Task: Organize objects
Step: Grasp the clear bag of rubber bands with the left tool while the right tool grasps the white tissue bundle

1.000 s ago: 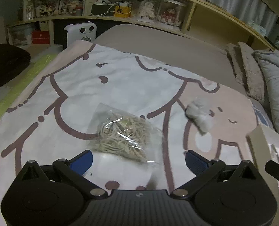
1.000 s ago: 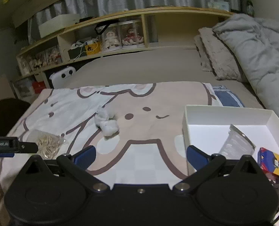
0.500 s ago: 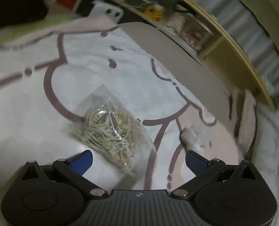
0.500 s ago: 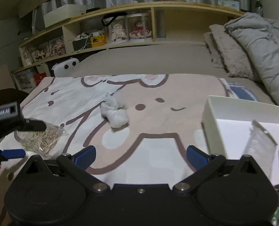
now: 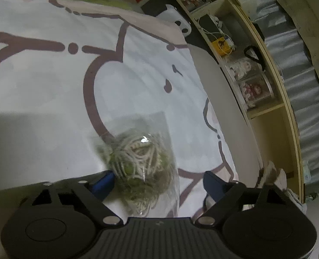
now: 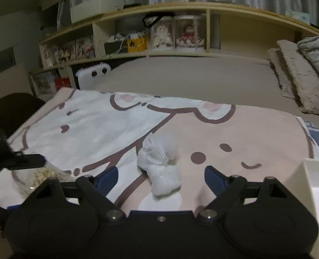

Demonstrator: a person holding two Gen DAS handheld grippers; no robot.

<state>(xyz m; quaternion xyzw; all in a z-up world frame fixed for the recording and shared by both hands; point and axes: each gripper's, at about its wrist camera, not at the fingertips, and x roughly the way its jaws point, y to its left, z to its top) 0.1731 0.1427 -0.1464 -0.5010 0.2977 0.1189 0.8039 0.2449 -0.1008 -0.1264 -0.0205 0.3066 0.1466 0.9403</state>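
A clear bag of rubber bands (image 5: 141,161) lies on the cartoon-print blanket (image 5: 51,82). My left gripper (image 5: 159,182) is open and tilted, its blue fingers on either side of the bag's near end. The bag also shows in the right wrist view (image 6: 40,176) under the left gripper. A crumpled white wad (image 6: 159,168) lies on the blanket just ahead of my right gripper (image 6: 161,178), which is open with the wad between its fingers. The white box (image 6: 314,185) shows only its corner at the right edge.
A wooden shelf (image 6: 181,30) with dolls, boxes and cables runs along the far side of the bed. A white heater (image 6: 93,76) stands at its foot. Grey pillows and a duvet (image 6: 306,75) lie at the right. A dark cushion (image 6: 10,110) sits at the left.
My left gripper has rolled, dropped and closed in on the bag, which now sits between its fingers. My right gripper has moved left and forward to the white wad; the box has slid out of view.
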